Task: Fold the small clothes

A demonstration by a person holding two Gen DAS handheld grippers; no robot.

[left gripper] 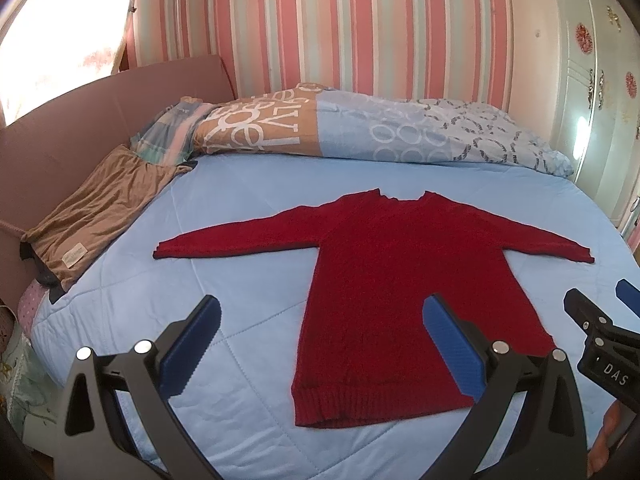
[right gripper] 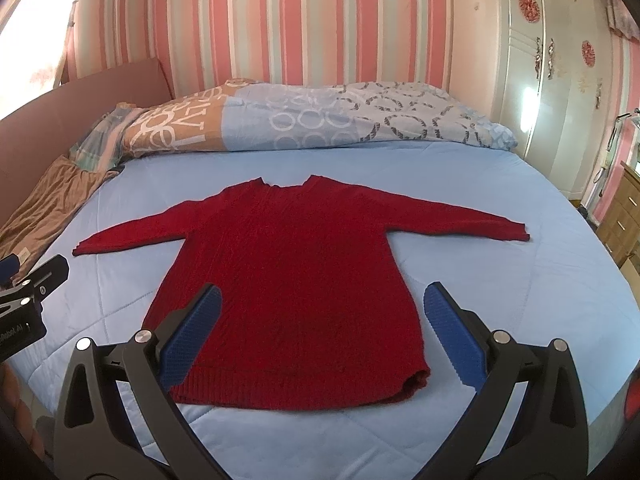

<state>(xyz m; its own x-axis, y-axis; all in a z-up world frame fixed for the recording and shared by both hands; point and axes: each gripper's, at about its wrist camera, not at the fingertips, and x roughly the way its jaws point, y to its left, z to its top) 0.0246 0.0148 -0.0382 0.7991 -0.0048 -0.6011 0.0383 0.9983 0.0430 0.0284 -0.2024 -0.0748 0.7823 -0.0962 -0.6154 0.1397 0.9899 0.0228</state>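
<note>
Red knit sweater (left gripper: 384, 292) flat on blue quilt (left gripper: 224, 216), sleeves spread. Left gripper (left gripper: 322, 320) and right gripper (right gripper: 322, 308) above its hem, fingers wide, empty.

Red knit sweater (right gripper: 292, 280) flat on bed, sleeves spread, unfolded

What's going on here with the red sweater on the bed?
A person is holding two hand-held grippers above a bed to fold clothes. A red sweater lies flat on the blue quilt, both sleeves spread wide, not yet folded. The left gripper and right gripper both hover near its hem with jaws open, holding nothing. A brown garment lies at the bed's left edge.
</note>
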